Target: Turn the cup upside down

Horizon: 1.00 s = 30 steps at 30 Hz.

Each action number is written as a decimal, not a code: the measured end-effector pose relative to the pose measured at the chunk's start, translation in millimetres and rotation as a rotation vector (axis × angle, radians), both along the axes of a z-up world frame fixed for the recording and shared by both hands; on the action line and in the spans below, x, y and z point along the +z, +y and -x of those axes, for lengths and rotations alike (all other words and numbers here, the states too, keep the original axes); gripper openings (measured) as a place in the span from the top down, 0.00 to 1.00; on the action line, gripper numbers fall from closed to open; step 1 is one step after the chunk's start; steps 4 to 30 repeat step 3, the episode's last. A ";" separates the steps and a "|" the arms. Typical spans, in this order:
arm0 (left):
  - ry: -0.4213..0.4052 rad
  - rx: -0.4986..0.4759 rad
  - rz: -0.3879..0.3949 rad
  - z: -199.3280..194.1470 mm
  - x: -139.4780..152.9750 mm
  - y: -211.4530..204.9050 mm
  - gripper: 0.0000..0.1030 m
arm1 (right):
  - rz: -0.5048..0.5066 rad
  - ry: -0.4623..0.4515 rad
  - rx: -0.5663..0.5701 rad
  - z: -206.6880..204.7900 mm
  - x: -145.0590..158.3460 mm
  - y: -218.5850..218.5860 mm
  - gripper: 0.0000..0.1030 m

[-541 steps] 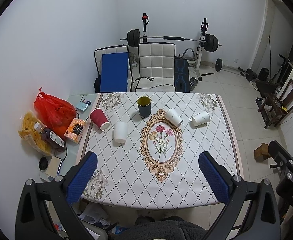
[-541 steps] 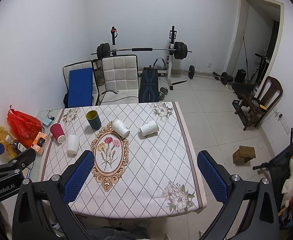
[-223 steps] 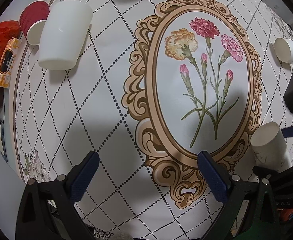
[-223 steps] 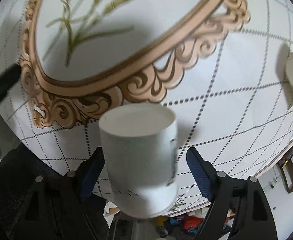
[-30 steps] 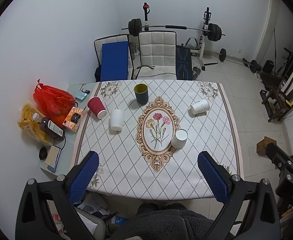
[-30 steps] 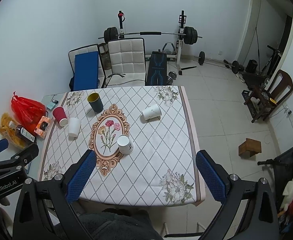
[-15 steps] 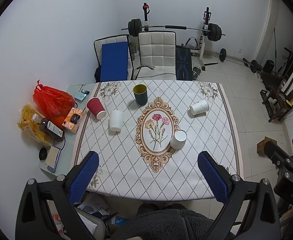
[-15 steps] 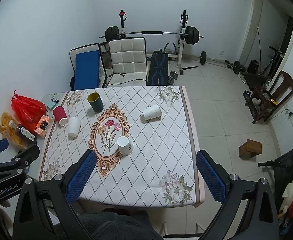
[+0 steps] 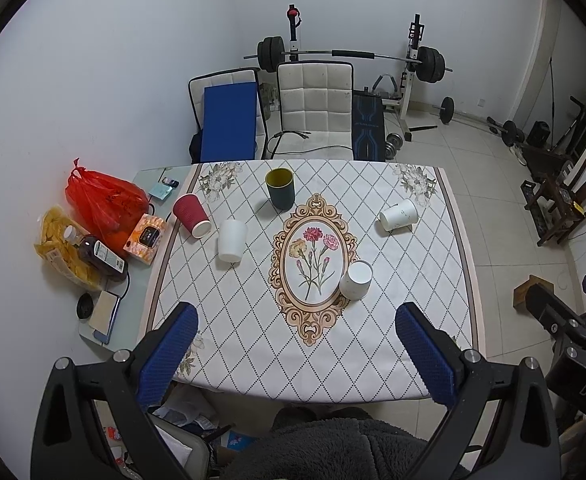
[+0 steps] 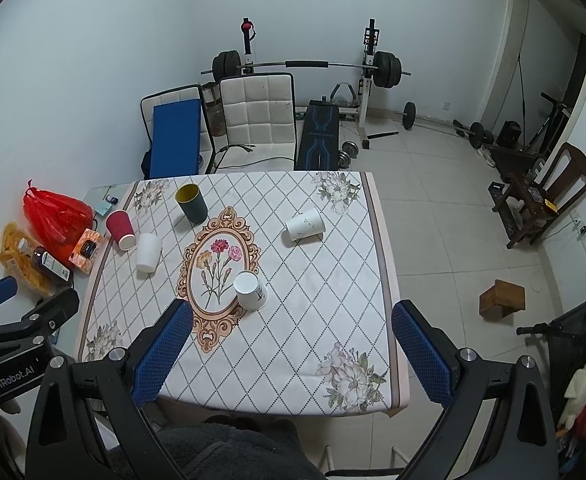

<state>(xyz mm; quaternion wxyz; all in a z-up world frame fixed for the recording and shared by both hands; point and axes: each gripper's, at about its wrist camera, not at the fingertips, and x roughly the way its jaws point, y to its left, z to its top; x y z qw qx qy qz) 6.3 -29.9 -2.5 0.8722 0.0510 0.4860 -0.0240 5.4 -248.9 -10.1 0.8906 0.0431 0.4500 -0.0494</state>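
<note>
Holding our left gripper [image 9: 297,354] and right gripper [image 10: 293,354] high over the table [image 10: 317,320], jaws spread, empty; white cup [image 10: 250,291] stands inverted at the medallion's [image 10: 217,262] edge.

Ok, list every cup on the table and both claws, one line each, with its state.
white cup by the flower oval: upside down, base up
white cup at the right: on its side
white cup at the left: upside down
red cup: tipped over
dark cup: upright, open end up
left claw: open, empty
right claw: open, empty
</note>
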 end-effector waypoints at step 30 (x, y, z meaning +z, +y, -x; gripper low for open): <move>0.002 -0.003 0.005 1.2 -0.6 -0.4 0.02 | -0.001 -0.001 0.002 -0.4 -1.2 -0.1 0.02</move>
